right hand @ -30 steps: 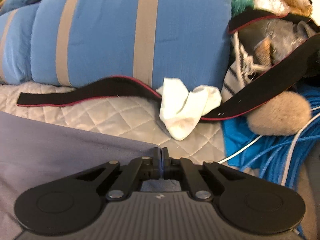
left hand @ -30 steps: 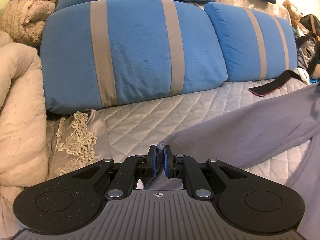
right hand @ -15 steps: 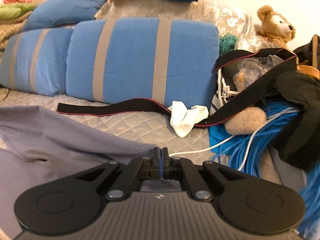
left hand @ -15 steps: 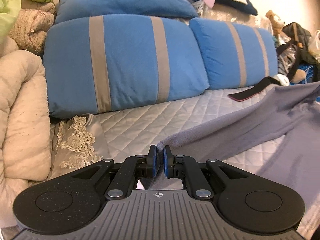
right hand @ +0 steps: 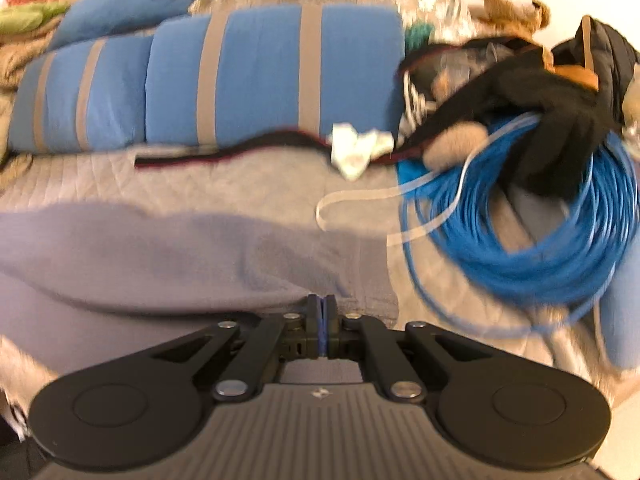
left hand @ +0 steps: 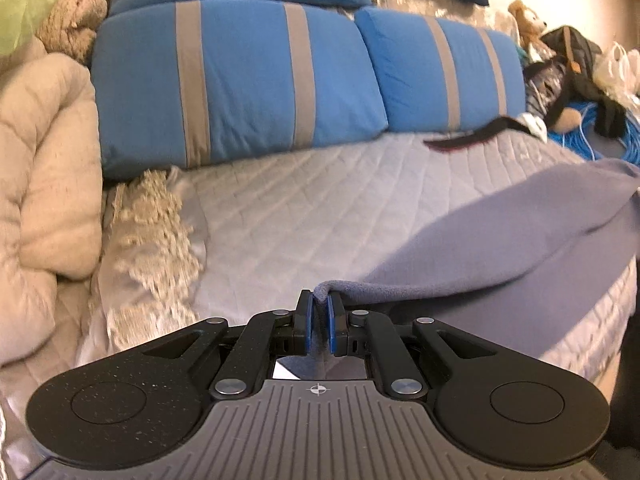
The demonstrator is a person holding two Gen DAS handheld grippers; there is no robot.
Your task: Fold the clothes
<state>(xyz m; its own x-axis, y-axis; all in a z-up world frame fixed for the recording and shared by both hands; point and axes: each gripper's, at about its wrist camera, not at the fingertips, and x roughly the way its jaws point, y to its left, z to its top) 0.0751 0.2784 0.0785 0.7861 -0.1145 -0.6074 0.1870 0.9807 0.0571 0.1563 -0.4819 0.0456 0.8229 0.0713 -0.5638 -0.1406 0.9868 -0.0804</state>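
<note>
My left tongs pinch a corner of the grey garment, with a fold of cloth bunched up between the blue pads, which stand only narrowly apart. From there the cloth runs away to the right, lifted off the bed in a long sagging band. My right tongs are closed tight on the garment's other corner, the fabric spreading leftward from their tips and draping down over the bed's near edge. Both tongs point forward and downward over the quilted cover.

Ahead of the left tongs the quilt lies bare up to the striped blue pillows. A cream comforter crowds the left side, with a lace-trimmed cloth just beside it. To the right of my right tongs lies a coil of blue cable, near the garment's edge. Farther back are a black strap, a white sock, dark clothes and a teddy bear; this view is blurred.
</note>
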